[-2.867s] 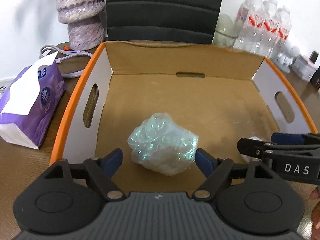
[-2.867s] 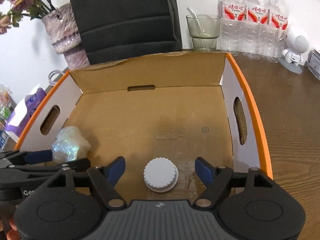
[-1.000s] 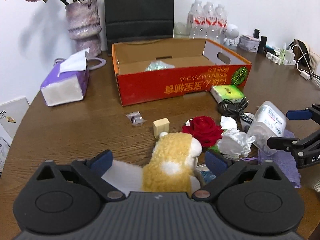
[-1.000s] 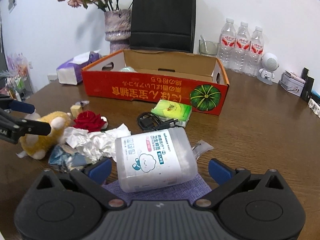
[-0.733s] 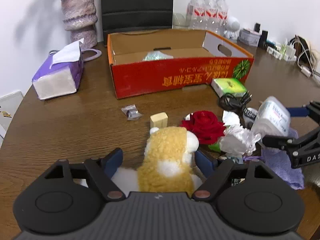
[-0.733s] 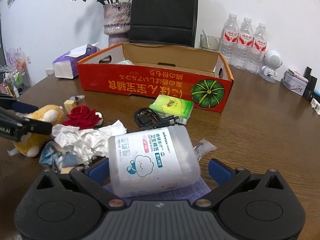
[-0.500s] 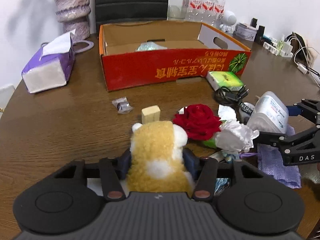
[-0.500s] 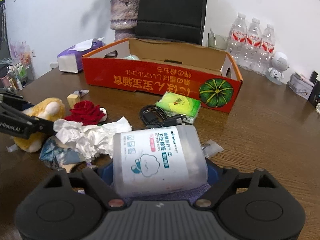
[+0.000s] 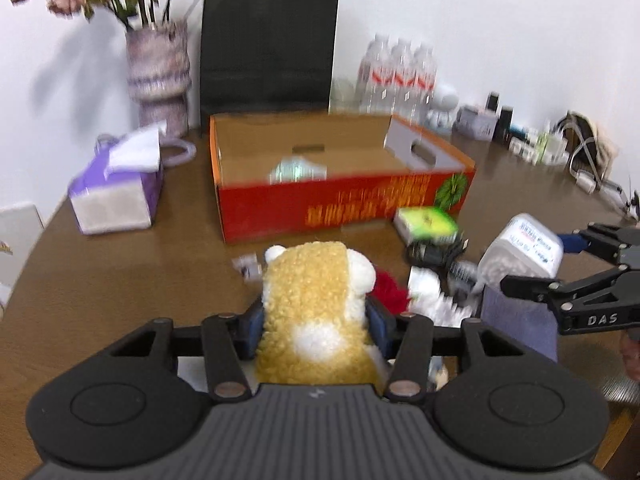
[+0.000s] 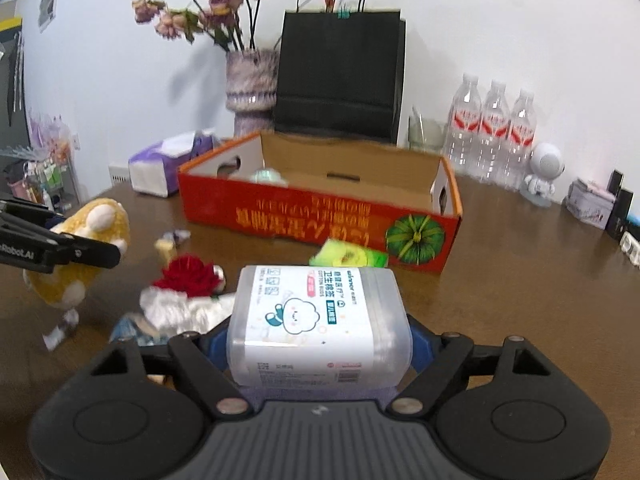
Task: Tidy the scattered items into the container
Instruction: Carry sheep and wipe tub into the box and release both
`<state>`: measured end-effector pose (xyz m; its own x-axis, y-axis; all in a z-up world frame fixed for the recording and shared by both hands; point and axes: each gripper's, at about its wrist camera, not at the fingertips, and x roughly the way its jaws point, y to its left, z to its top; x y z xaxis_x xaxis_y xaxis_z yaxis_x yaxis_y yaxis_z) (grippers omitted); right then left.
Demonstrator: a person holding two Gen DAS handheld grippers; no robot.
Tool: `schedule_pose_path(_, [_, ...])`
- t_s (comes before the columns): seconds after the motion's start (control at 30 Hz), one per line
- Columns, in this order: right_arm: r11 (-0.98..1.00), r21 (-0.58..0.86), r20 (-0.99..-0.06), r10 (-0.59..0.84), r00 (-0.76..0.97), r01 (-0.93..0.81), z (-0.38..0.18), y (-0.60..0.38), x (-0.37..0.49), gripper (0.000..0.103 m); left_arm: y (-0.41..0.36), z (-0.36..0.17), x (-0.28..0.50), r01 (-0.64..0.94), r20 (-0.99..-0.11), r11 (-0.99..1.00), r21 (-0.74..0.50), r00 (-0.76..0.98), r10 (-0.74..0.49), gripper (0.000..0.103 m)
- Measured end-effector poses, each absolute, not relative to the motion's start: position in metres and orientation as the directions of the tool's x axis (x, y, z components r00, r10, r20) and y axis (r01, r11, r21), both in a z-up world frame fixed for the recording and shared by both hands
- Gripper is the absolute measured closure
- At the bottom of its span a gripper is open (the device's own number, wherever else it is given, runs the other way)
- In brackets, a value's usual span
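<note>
Gripping plush hamster (image 9: 316, 312), left tool (image 9: 314, 322) closed, right tool (image 10: 320, 340) clamping cotton-bud tub (image 10: 316, 320)

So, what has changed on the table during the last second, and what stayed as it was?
Both grippers closed. The left gripper took hold of the plush hamster and the right gripper took hold of the cotton swab tub; both items now look raised toward the red cardboard box. The red rose, crumpled tissue and green packet stayed on the table.

Motion blur smears the red box (image 9: 344, 204) lettering beyond reading.
</note>
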<state>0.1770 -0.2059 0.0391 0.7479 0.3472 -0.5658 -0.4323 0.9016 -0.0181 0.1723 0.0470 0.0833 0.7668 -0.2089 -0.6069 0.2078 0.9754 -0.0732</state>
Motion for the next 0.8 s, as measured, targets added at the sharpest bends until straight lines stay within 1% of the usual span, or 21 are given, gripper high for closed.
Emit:
schedule_pose_path(0.13, [0.910, -0.002, -0.526, 0.351, 0.774, -0.414, 0.056, -0.205, 0.189, 0.021, 0.047, 0.107, 0.178, 0.211, -0.551, 0.975, -0.075, 0.806, -0.217, 0.052])
schedule_pose_path(0.33, [0.922, 0.001, -0.467, 0.342, 0.815, -0.386, 0.084, -0.193, 0.222, 0.021, 0.040, 0.135, 0.210, 0.201, -0.495, 0.974, -0.108, 0.839, -0.228, 0.052])
schedule_pose_path(0.5, [0.930, -0.015, -0.459, 0.320, 0.828, -0.368, 0.100, -0.180, 0.266, 0.021, 0.027, 0.154, 0.256, 0.180, -0.452, 0.972, -0.149, 0.862, -0.229, 0.052])
schedule_pose_path(0.63, [0.936, -0.032, -0.482, 0.293, 0.826, -0.351, 0.104, -0.168, 0.309, 0.021, 0.018, 0.157, 0.302, 0.140, -0.457, 0.978, -0.154, 0.868, -0.196, 0.052])
schedule_pose_path(0.8, [0.943, -0.072, -0.518, 0.242, 0.820, -0.324, 0.096, -0.155, 0.353, 0.021, 0.014, 0.140, 0.355, 0.078, -0.532, 0.987, -0.139, 0.835, -0.141, 0.052])
